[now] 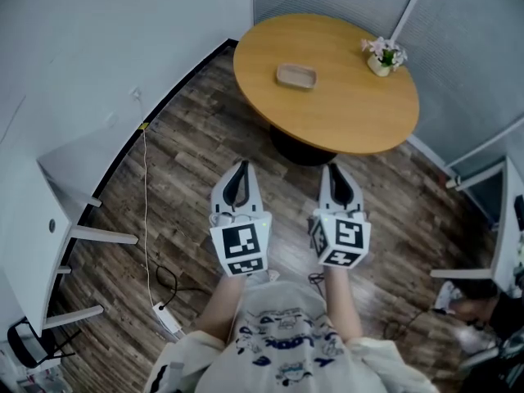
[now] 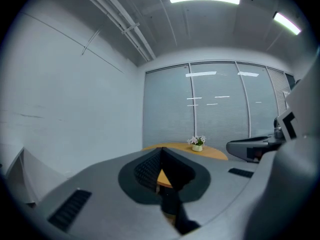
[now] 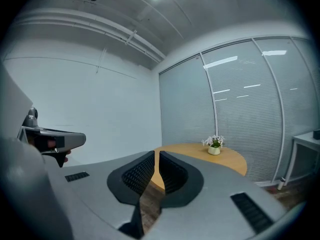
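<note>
Hovering side by side over the wood floor, the left gripper and the right gripper both point toward the round table just ahead of them, and neither touches it. The left gripper's jaws are pressed together at the tips, with nothing caught between them. The right gripper's jaws are all but together, with only a thin slit left between the ribbed pads, and they too are empty. Each gripper's marker cube faces up, close to the person's chest.

On the table, a small shallow dish lies near the middle, well apart from both grippers. A little pot of flowers stands at the far right edge, away from the dish. Through the gap below each gripper's jaws the table's rim and the floor show.

To the left, a white cable runs down along the wall to a power strip on the floor, beside a white desk. Frosted glass panels stand behind the table
</note>
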`<state>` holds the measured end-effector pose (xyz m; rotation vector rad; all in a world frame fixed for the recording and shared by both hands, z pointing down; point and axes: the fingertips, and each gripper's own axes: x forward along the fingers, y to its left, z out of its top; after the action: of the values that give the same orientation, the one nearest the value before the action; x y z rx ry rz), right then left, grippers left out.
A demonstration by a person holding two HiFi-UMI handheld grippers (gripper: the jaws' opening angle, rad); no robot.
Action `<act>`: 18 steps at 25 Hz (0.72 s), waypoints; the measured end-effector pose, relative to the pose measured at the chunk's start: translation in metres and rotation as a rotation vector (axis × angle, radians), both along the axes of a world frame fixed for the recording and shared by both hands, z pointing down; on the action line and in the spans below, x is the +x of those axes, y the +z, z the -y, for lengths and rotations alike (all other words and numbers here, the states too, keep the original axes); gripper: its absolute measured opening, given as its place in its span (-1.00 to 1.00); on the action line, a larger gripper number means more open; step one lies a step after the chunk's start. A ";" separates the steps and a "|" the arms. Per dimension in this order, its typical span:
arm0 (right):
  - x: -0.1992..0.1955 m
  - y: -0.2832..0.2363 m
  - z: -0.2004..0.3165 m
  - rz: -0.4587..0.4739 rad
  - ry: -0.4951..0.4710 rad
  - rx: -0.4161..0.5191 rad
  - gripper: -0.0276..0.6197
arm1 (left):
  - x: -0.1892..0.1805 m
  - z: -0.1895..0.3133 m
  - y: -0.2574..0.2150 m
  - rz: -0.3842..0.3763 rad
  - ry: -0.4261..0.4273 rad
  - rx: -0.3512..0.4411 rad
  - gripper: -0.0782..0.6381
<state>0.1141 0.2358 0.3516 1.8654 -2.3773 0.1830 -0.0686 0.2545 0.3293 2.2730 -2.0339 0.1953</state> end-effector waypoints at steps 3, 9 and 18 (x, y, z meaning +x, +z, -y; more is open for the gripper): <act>0.000 0.001 0.025 0.003 0.014 -0.004 -0.82 | 0.001 0.027 0.002 -0.003 0.015 -0.003 -0.77; -0.009 -0.007 0.080 -0.006 0.024 0.007 -0.82 | -0.003 0.088 -0.006 -0.015 0.050 0.007 -0.77; -0.016 -0.002 0.153 0.000 0.073 -0.007 -0.82 | -0.012 0.164 -0.006 -0.018 0.099 0.006 -0.77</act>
<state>0.0976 0.0833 0.3495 1.9507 -2.3067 0.1977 -0.0805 0.0907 0.3234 2.3715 -1.9179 0.1751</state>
